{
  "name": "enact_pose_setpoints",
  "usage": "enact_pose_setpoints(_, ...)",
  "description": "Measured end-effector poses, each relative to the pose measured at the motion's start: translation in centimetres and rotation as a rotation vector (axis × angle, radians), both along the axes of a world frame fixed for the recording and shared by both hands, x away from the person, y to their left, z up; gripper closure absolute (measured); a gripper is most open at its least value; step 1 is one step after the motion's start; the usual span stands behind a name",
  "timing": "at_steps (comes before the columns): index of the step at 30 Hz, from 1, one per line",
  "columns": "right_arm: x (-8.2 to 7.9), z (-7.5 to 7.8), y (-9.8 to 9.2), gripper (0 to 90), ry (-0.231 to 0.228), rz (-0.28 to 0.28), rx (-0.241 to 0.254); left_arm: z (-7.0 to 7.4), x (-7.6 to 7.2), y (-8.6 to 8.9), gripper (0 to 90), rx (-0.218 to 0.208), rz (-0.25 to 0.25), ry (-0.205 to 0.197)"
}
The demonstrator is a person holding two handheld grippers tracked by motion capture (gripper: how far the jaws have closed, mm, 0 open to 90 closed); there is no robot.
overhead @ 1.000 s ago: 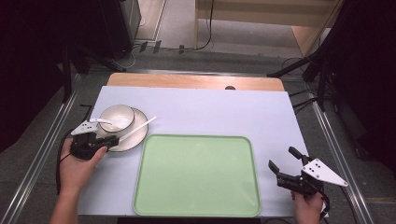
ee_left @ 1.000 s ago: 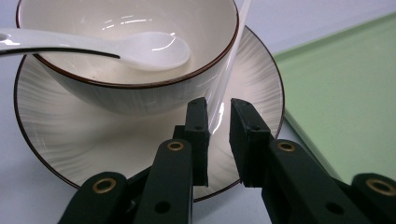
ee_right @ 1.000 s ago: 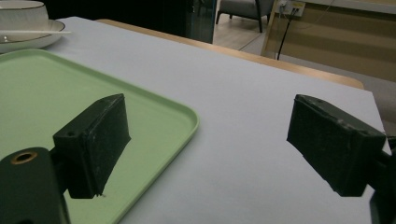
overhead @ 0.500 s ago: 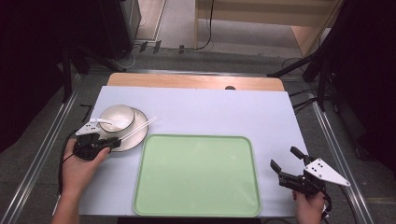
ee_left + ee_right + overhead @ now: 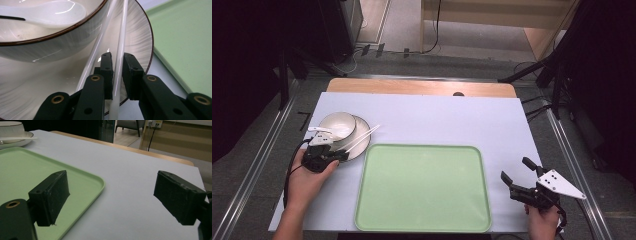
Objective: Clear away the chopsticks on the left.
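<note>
A bowl (image 5: 338,125) holding a white soup spoon (image 5: 47,11) stands on a plate (image 5: 357,142) at the bench's (image 5: 437,115) nine o'clock. Two white chopsticks (image 5: 362,137) lie across the plate's rim, tips toward two o'clock. The left claw (image 5: 117,75) reaches in level from seven o'clock; its jaws have just been closing and now pinch one chopstick (image 5: 120,60), the other lying just outside them. The right claw (image 5: 517,177) hovers wide apart at the bench's five o'clock, beside the empty green tray (image 5: 424,187).
</note>
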State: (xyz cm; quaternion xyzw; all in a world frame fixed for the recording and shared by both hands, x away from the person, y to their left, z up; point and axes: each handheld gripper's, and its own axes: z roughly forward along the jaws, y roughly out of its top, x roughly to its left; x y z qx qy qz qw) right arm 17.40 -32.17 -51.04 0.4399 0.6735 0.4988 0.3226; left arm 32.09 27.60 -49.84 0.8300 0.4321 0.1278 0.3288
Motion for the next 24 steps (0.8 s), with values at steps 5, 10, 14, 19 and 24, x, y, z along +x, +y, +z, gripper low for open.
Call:
enact_pose_setpoints(5,0.0,0.0,0.0,13.0,0.003,0.003,-0.001,-0.2,0.1,-0.2,83.2,0.005,-0.024,0.004)
enact_pose_setpoints(10,0.1,-0.1,0.1,13.0,0.005,0.007,-0.003,-0.1,0.1,-0.2,84.5,0.017,-0.037,0.000)
enact_pose_setpoints(14,0.1,0.0,0.1,13.0,0.005,0.007,-0.004,0.5,-0.2,-0.4,84.6,0.024,-0.053,-0.013)
enact_pose_setpoints(19,0.0,-0.1,0.0,13.0,0.007,0.006,0.001,1.8,-1.1,-1.3,84.7,0.002,-0.092,-0.017)
enact_pose_setpoints(24,0.1,-0.1,0.1,13.1,0.006,0.012,-0.002,2.3,-2.4,-3.1,84.7,-0.002,-0.132,0.002)
